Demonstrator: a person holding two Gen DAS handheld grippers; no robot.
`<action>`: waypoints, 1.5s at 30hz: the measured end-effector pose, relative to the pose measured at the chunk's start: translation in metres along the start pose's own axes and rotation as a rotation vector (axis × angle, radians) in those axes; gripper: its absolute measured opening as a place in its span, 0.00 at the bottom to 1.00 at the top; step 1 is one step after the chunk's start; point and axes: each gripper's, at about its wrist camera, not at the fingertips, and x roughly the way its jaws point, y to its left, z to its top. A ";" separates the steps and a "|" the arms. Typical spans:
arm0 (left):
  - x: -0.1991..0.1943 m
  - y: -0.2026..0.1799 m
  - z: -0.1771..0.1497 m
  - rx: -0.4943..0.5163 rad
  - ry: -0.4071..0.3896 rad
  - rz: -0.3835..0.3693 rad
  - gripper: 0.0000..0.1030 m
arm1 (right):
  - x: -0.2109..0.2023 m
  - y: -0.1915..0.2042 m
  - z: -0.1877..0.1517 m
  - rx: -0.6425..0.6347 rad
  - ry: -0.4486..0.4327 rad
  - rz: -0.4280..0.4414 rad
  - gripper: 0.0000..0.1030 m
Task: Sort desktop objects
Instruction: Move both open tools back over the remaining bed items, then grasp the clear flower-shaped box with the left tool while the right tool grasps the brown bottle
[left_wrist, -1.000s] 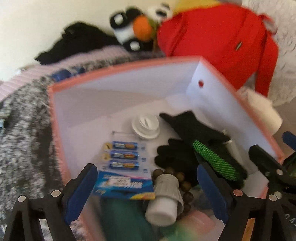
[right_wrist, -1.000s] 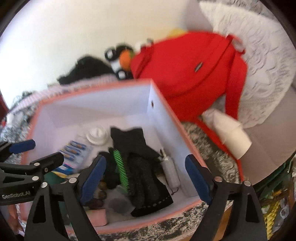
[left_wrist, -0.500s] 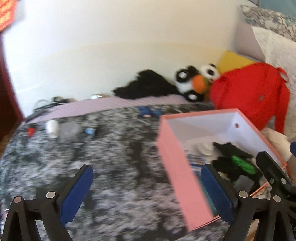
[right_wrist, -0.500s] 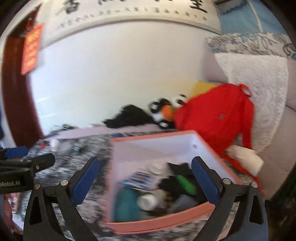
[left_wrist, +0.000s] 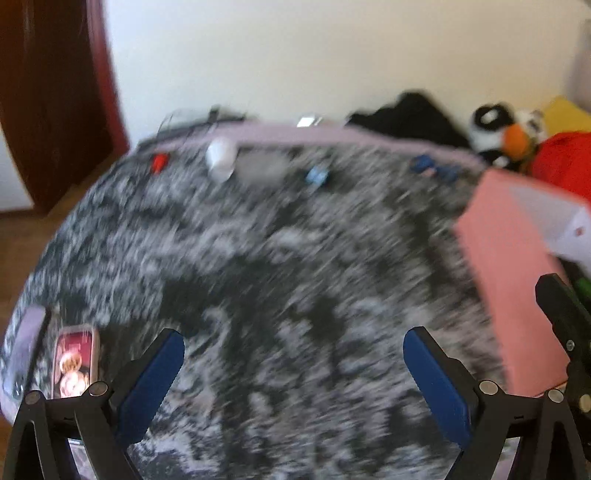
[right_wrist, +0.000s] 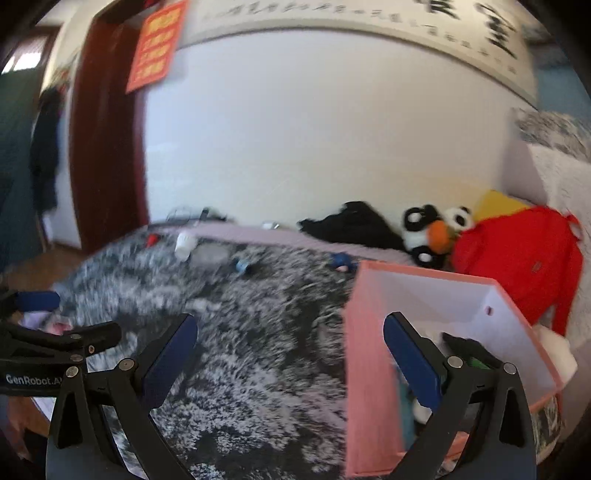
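Observation:
A pink box (right_wrist: 373, 354) with a white inside stands at the right on the grey speckled cloth (right_wrist: 258, 332); it also shows in the left wrist view (left_wrist: 509, 280). It holds black gloves (right_wrist: 465, 345) and other items. Small loose objects lie along the far edge: a red piece (left_wrist: 159, 162), a white bottle (left_wrist: 220, 158), a light blue piece (left_wrist: 316, 176) and a dark blue piece (left_wrist: 432, 168). A pink packet (left_wrist: 75, 363) lies near left. My left gripper (left_wrist: 293, 350) is open and empty over the cloth. My right gripper (right_wrist: 290, 338) is open and empty beside the box.
A red backpack (right_wrist: 517, 258), a panda plush (right_wrist: 432, 230) and black clothing (right_wrist: 351, 225) lie along the far wall. A dark red door frame (right_wrist: 103, 147) is at the left. The left gripper's arm (right_wrist: 55, 341) shows at left in the right wrist view.
Both grippers have swung left, away from over the box to the open cloth. The box now sits at the right edge of both views. Both stay open.

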 end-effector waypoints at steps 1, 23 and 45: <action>0.013 0.007 -0.003 -0.014 0.020 0.007 0.96 | 0.014 0.010 -0.005 -0.022 0.024 0.002 0.99; 0.184 0.047 0.053 -0.160 0.167 -0.018 0.96 | 0.237 0.036 -0.001 0.101 0.314 0.080 0.99; 0.321 0.026 0.169 -0.004 0.069 -0.112 0.96 | 0.406 0.042 0.030 0.081 0.434 0.102 0.98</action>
